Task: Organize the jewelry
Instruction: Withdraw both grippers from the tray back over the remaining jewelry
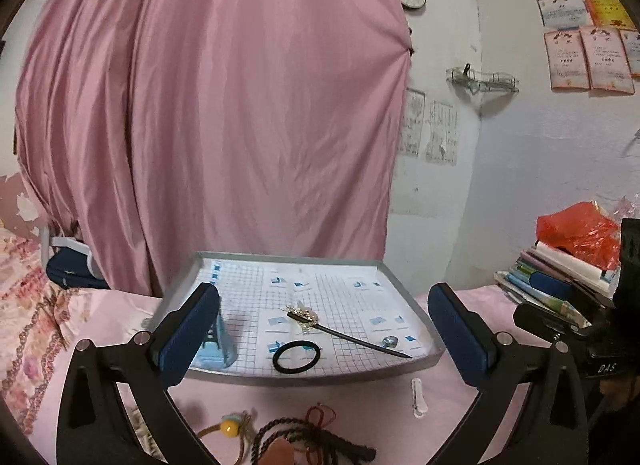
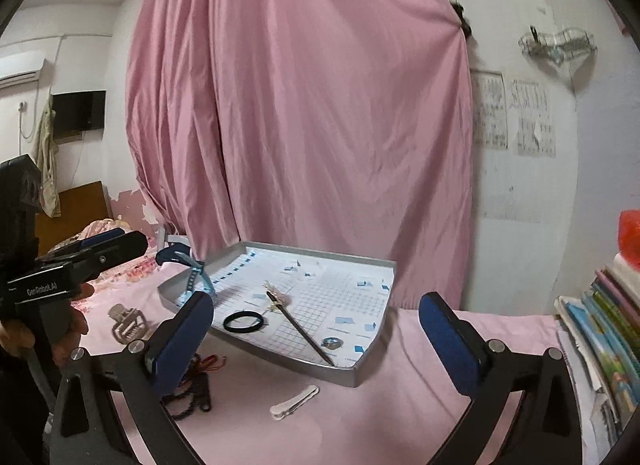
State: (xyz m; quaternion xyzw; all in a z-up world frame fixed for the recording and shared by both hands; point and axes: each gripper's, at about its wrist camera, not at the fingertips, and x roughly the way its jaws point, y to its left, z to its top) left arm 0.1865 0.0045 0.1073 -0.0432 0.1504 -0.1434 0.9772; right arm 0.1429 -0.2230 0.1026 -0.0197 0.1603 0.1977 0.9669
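Both grippers hover over the pink cloth, fingers spread wide, nothing held — left gripper point(image 1: 324, 325), right gripper point(image 2: 316, 329). Grey tray point(image 1: 434, 359) with grid paper holds a black hair tie point(image 1: 297, 357), a black hair stick point(image 1: 348, 332) with a gold ornamental head lying diagonally, a small silver ring point(image 1: 389, 341) just beside its tip, and a light blue watch point(image 1: 218, 341) at the tray's left edge. White hair clip point(image 2: 295, 402) lies on the cloth in front of the tray; dark beaded bracelets point(image 1: 304, 443) nearer the camera.

Both wrist views look forward, low and near, over the bench — sharing the grey tray point(image 1: 424, 313) point(image 2: 376, 369) and the pink curtain point(image 1: 240, 105) point(image 2: 300, 105) — the right view from farther right.
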